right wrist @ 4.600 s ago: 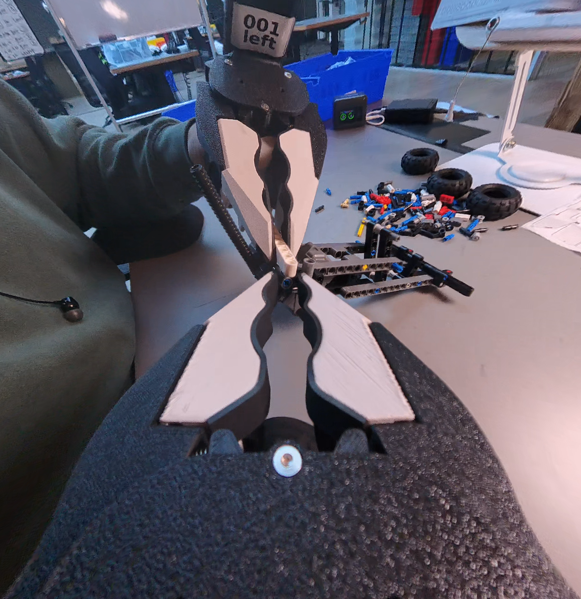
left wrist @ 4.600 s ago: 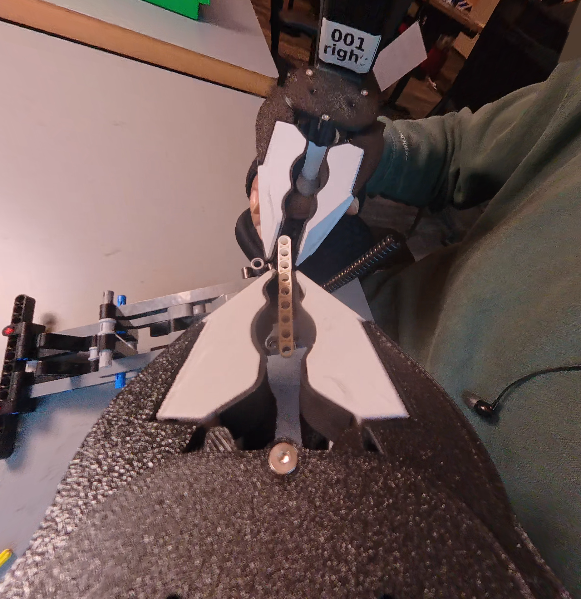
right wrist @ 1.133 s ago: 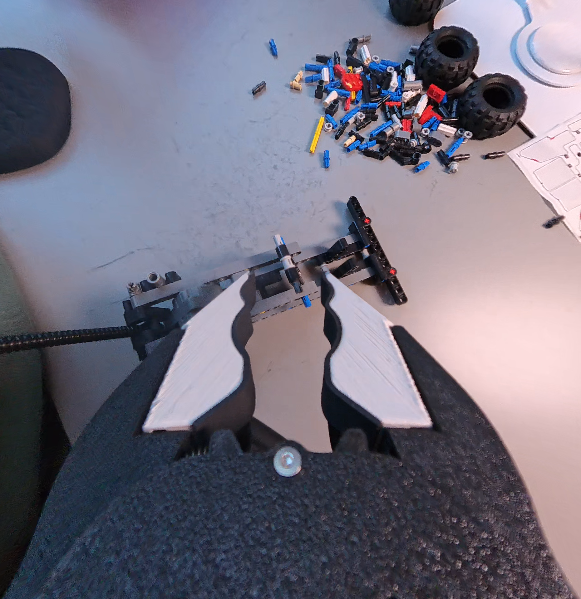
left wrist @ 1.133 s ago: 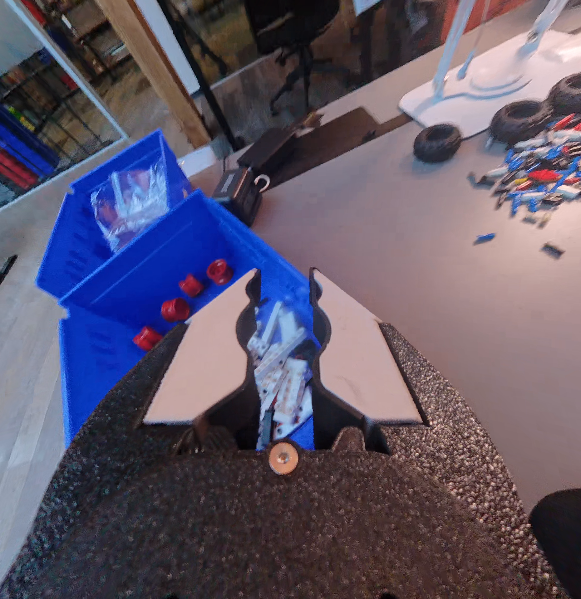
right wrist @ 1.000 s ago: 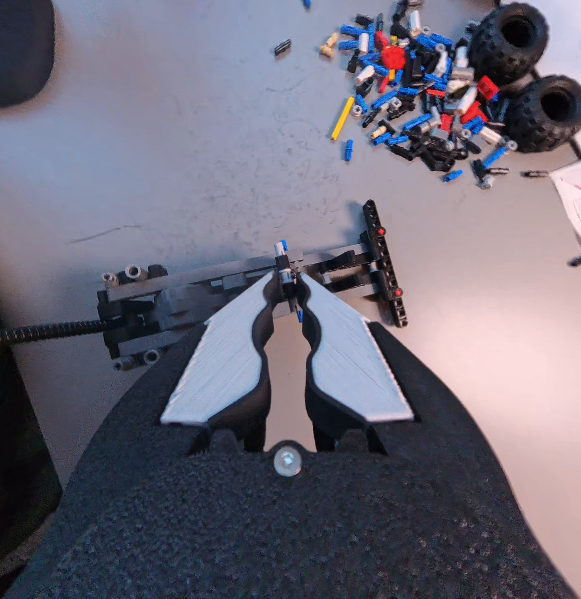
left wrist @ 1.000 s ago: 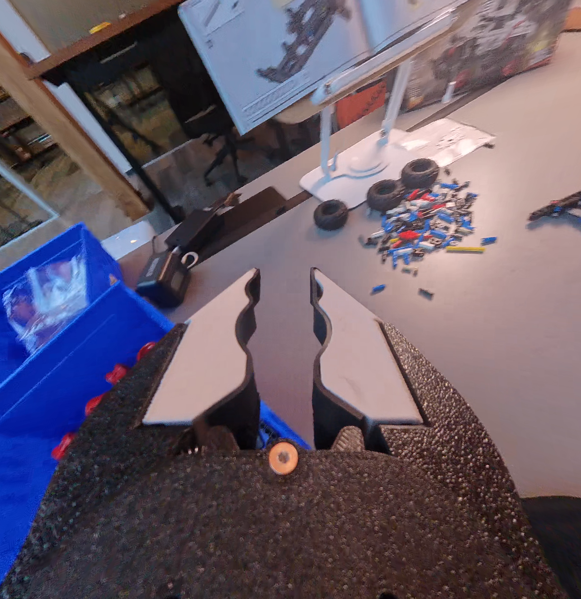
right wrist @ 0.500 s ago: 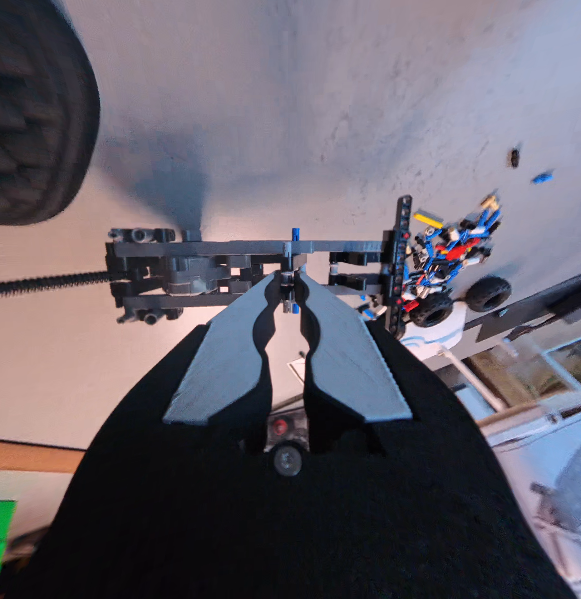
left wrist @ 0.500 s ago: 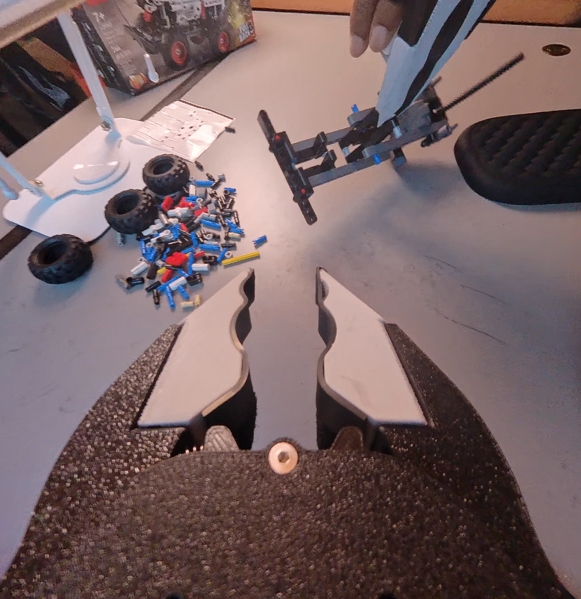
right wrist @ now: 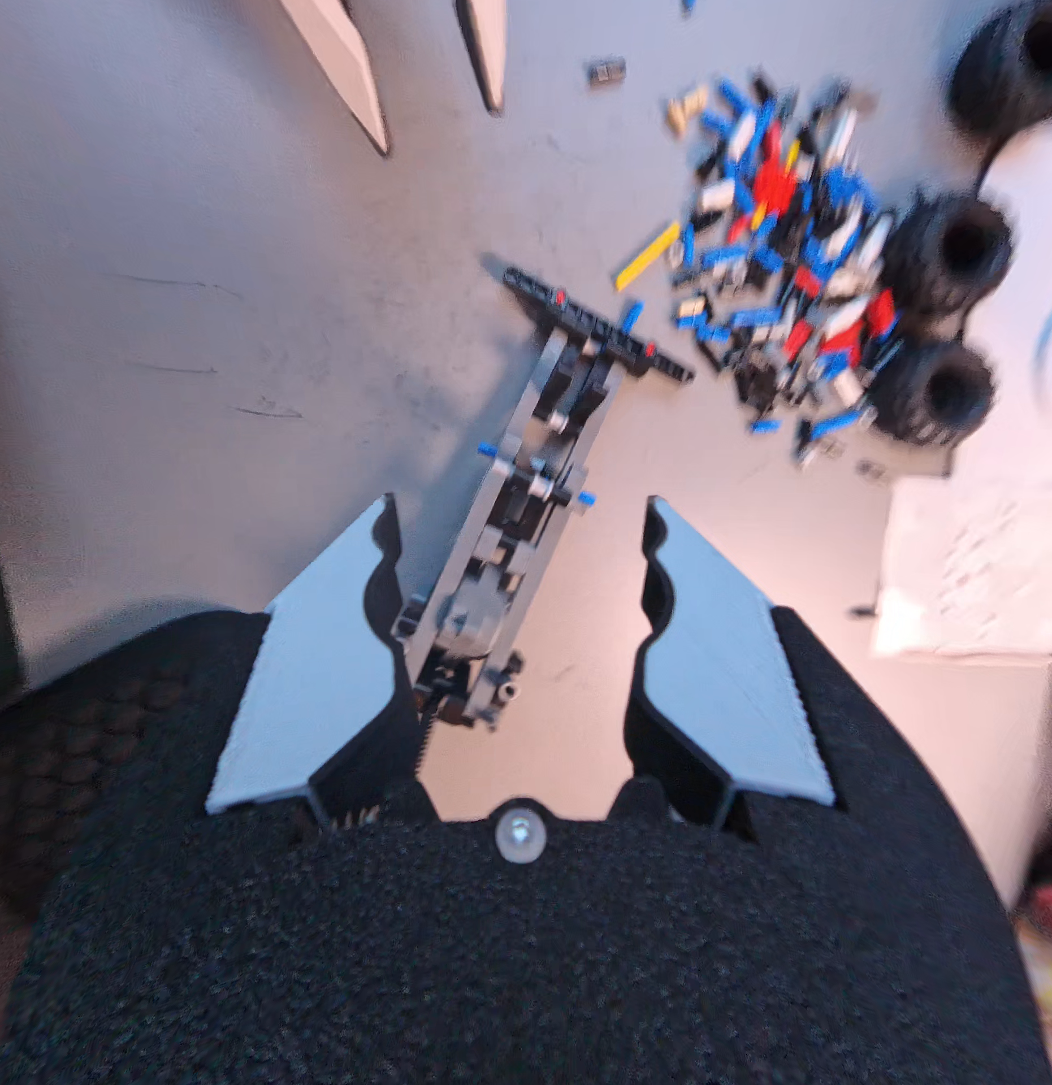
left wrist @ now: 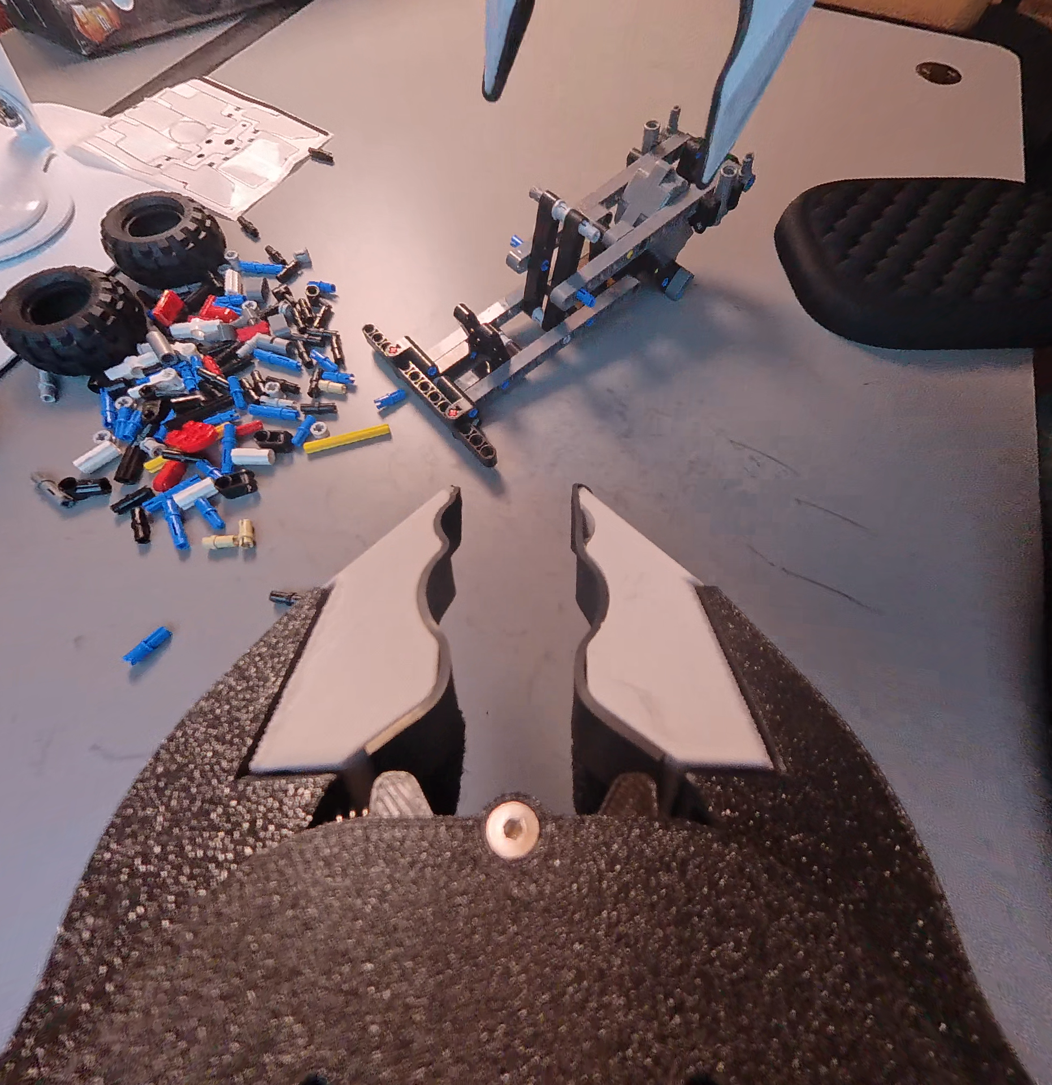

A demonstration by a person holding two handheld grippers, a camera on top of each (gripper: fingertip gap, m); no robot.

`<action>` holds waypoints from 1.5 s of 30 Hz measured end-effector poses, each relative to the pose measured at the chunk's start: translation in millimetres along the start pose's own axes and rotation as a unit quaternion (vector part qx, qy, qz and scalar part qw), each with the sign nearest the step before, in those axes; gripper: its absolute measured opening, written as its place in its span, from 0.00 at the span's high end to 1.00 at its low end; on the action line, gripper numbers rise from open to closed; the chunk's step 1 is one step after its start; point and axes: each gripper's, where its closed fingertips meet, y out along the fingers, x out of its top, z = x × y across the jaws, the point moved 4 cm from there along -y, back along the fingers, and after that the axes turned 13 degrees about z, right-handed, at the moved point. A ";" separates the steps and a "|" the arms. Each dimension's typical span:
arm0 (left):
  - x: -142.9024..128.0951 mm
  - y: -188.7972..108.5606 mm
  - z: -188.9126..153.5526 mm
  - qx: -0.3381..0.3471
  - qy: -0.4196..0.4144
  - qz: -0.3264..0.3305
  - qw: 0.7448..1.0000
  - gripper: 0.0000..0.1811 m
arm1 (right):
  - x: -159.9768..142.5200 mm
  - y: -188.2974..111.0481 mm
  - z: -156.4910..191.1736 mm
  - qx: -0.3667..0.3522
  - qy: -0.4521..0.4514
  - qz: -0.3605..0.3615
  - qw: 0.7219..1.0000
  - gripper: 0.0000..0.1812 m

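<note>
A grey and black brick chassis (left wrist: 570,282) rests on the grey table (left wrist: 746,469), its long black beam end toward my left gripper. My left gripper (left wrist: 514,499) is open and empty, hovering over bare table a short way from that beam. My right gripper (right wrist: 520,505) is wide open, with the chassis's rear end (right wrist: 482,616) lying between its fingers, close to the left one. The right gripper also shows at the top of the left wrist view (left wrist: 600,135), one finger by the chassis's rear. The right wrist view is blurred.
A pile of small blue, black, red and white parts (left wrist: 218,381) lies left of the chassis, with a yellow axle (left wrist: 347,439) at its edge. Black tyres (left wrist: 159,235) and a paper sheet (left wrist: 218,152) lie behind it. A black pad (left wrist: 923,264) sits at the right. The tips of one gripper are about 15 cm away from the tips of the other. From my left tips it is roughly 9 cm to the yellow axle (left wrist: 347,439); from my right, 15 cm. The right camera catches it too, in the right wrist view (right wrist: 646,251).
My right gripper has opened and let go of the chassis, which now rests on the table. My left gripper has swung from the blue bin to over the table, still open.
</note>
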 end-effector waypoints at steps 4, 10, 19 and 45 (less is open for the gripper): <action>2.1 3.5 1.8 -0.002 0.002 -0.003 1.000 0.80 | -27.4 32.7 12.9 0.040 0.094 0.063 0.993 0.53; 0.7 1.4 1.8 0.005 -0.005 -0.015 1.000 0.80 | -43.8 46.7 6.9 0.011 -0.051 0.126 0.991 0.72; -1.7 -5.9 13.4 0.014 -0.031 -0.043 0.998 0.80 | -38.3 52.0 8.1 0.014 -0.138 0.128 0.982 0.68; 170.6 -59.7 283.1 0.353 -0.140 -0.234 0.895 0.51 | -17.2 -75.5 -266.6 -0.408 0.281 -0.346 0.797 0.57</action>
